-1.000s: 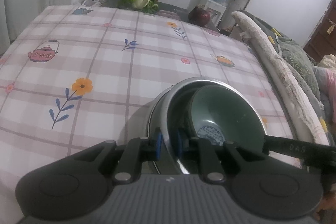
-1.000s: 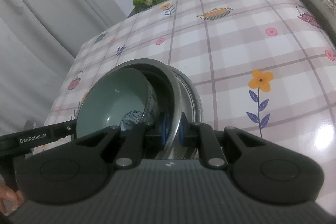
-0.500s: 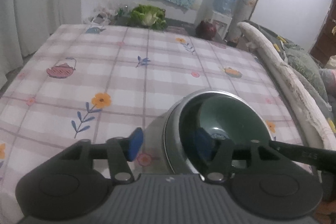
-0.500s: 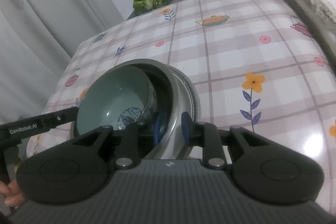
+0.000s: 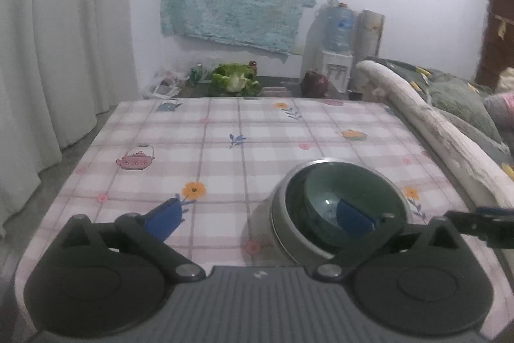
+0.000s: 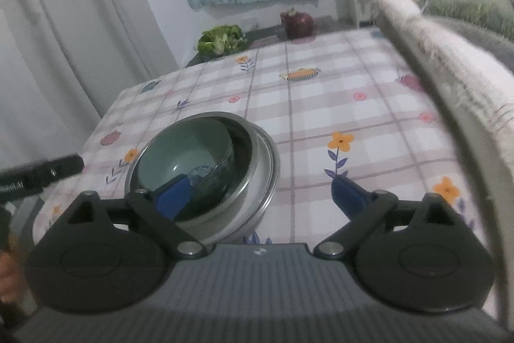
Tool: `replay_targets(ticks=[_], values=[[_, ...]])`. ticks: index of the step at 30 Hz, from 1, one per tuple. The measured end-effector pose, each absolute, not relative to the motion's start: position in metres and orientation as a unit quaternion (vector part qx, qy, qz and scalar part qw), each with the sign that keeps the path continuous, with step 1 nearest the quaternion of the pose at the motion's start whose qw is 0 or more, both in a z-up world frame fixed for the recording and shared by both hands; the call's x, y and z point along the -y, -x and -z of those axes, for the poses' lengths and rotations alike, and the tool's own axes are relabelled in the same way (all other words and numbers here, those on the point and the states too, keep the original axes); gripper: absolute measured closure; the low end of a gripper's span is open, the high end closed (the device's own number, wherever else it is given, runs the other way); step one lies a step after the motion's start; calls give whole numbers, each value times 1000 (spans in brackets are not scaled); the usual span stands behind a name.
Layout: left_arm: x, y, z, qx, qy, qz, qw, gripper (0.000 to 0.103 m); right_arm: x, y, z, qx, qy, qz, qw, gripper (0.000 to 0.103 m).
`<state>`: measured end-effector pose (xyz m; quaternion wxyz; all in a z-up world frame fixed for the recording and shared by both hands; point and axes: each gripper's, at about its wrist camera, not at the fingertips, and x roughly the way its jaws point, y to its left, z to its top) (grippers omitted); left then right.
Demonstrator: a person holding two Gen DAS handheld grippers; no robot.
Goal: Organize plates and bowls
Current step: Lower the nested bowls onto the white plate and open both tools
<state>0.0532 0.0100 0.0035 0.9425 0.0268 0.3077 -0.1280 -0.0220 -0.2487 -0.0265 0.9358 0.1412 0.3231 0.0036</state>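
A green ceramic bowl (image 5: 350, 195) with a blue pattern inside sits nested in a steel bowl (image 5: 279, 214) on the checked tablecloth. In the right wrist view the green bowl (image 6: 186, 153) lies in the steel bowl (image 6: 253, 150), which rests in a wider steel dish (image 6: 271, 169). My left gripper (image 5: 260, 216) is open and empty, raised above and to the left of the stack. My right gripper (image 6: 263, 192) is open and empty, raised above the stack's right rim.
The table (image 5: 225, 150) with the plaid floral cloth stretches ahead. A lettuce (image 5: 234, 81) and a dark red pot (image 5: 313, 84) sit beyond its far edge. A padded sofa edge (image 6: 449, 60) runs along the right. Curtains (image 5: 48, 37) hang at the left.
Both grippers let go of the steel bowl's rim, opened wide and pulled up and back. The stack of bowls stays on the table.
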Motion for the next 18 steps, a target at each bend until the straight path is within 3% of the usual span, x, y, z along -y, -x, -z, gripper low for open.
replay_targets(ticks=[10, 18], values=[[-14, -25, -3, -319, -11, 101, 942, 0, 218, 69, 9, -308, -63, 17, 949, 1], [1, -18, 7, -349, -63, 94, 930, 0, 190, 74, 21, -341, -51, 37, 938, 1]])
